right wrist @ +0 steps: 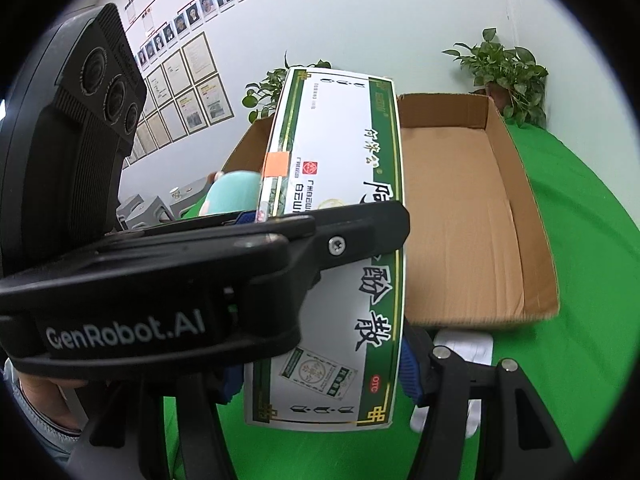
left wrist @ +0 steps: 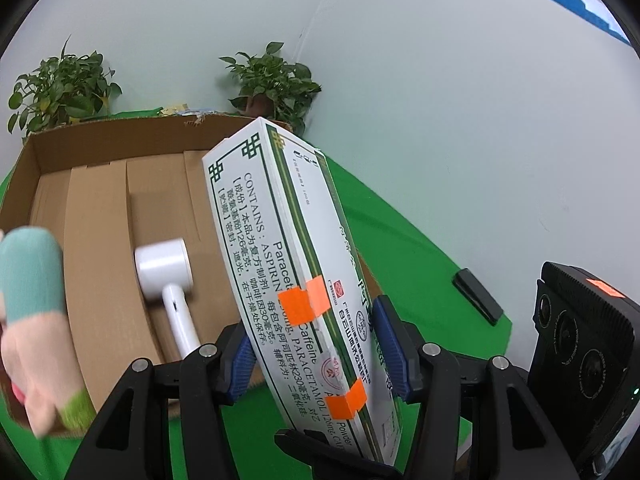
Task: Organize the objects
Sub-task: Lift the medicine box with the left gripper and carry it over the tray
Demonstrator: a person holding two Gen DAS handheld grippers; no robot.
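A long white and green medicine box (left wrist: 280, 240) with orange tape patches is held tilted above the green cloth, its far end over the open cardboard carton (left wrist: 120, 128). My left gripper (left wrist: 316, 340) is shut on the medicine box, with a blue pad on each side. The right wrist view shows the same medicine box (right wrist: 344, 152) with the left gripper (right wrist: 320, 232) clamped across its middle. My right gripper (right wrist: 322, 376) is shut on the box's near end. A white hair dryer (left wrist: 164, 268) lies inside the carton.
A teal and pink plush toy (left wrist: 32, 300) shows blurred at the carton's near left corner. A black flat object (left wrist: 478, 296) lies on the green cloth (left wrist: 400, 248). A white item (right wrist: 464, 348) sits before the carton (right wrist: 524, 200). Potted plants (left wrist: 272, 84) stand by the wall.
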